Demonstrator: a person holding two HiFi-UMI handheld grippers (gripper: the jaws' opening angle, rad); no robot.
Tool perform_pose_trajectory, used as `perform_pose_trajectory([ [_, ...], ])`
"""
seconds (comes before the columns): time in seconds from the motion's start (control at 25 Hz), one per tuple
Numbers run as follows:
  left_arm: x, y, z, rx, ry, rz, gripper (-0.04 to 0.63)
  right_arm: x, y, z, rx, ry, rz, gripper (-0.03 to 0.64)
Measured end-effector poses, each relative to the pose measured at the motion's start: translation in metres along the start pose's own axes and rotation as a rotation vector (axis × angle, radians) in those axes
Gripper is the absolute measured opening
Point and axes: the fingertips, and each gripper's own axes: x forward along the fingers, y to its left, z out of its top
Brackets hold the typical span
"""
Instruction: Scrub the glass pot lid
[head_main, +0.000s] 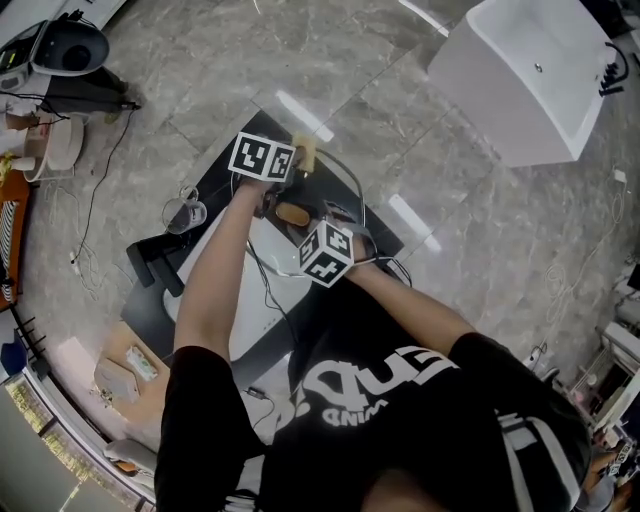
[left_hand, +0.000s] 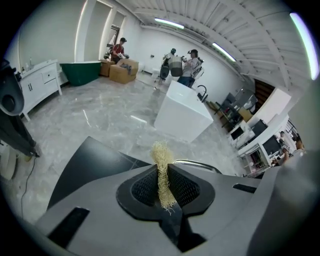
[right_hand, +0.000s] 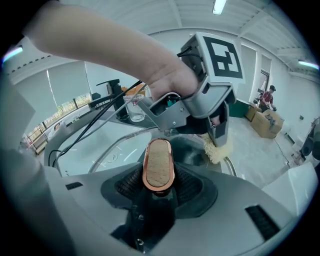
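Observation:
The glass pot lid (right_hand: 102, 152) is held up by its knob (right_hand: 159, 167), an oval with a copper rim and a cork top. My right gripper (right_hand: 159, 186) is shut on that knob (head_main: 292, 212). My left gripper (left_hand: 162, 176) is shut on a pale straw-coloured loofah scrubber (left_hand: 161, 165), whose tuft sticks out past the jaws. In the right gripper view, the left gripper (right_hand: 216, 131) holds the scrubber (right_hand: 218, 150) against the lid's far right edge. The lid's metal rim (left_hand: 196, 163) shows just beyond the left jaws. From the head view, both marker cubes hover over the lid rim (head_main: 350, 180).
A black mat (head_main: 215, 160) with a white board (head_main: 262, 300) lies under the grippers. A glass cup (head_main: 185, 213) and a black stand (head_main: 150, 262) sit at its left. A white cabinet (head_main: 520, 80) stands on the grey tiled floor at the far right.

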Motion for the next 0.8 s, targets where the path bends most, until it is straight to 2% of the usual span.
perform_pose_trajectory([
  [0.32, -0.028, 0.038, -0.02, -0.084, -0.019, 0.105, 0.051, -0.001, -0.001, 0.001, -0.003, 0.007, 0.003, 0.173],
  [0.52, -0.046, 0.058, -0.04, -0.162, -0.022, 0.159, 0.051, 0.0, 0.0, 0.0, -0.002, 0.013, 0.005, 0.173],
  [0.8, -0.068, 0.074, -0.069, -0.244, -0.033, 0.204, 0.052, -0.001, -0.001, 0.001, -0.001, 0.019, 0.002, 0.173],
])
